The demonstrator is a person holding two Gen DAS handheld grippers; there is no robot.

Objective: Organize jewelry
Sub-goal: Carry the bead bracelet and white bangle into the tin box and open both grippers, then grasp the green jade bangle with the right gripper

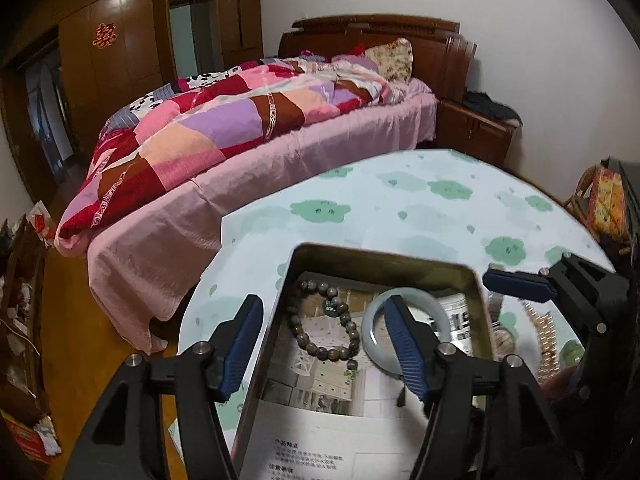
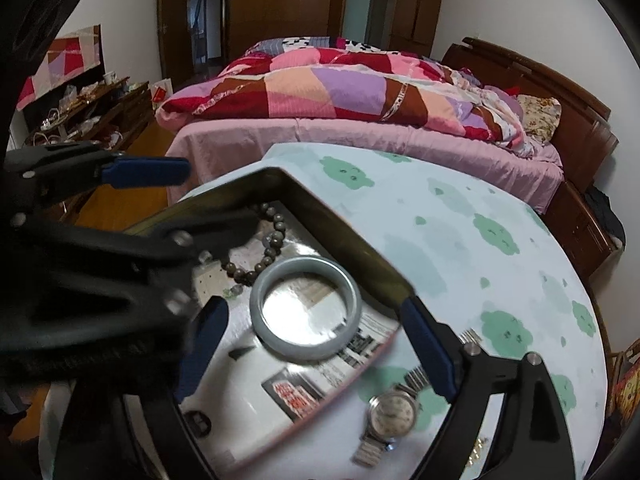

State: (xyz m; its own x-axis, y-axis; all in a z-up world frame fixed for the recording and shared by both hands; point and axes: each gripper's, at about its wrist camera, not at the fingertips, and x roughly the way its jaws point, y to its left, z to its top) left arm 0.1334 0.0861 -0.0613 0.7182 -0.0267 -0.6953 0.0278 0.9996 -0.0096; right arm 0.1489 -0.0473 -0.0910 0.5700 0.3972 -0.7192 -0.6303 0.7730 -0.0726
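Inside one tin: one bead bracelet, one bangle; both grippers' fingers spread, empty.

Desk cloth pale mint-white with green cloud blobs; tin at 9 o'clock of it is dull gold-brass, lined with printed paper in white, grey, lilac and a red patch. Inside: bead bracelet dark grey-brown, bangle pale grey-blue; watch at 6 o'clock silver with cream dial. Both tools black with blue pads; bed at 12 o'clock has pink sheet, patchwork quilt in red, pink, lilac, peach, brown, and a dark brown headboard.
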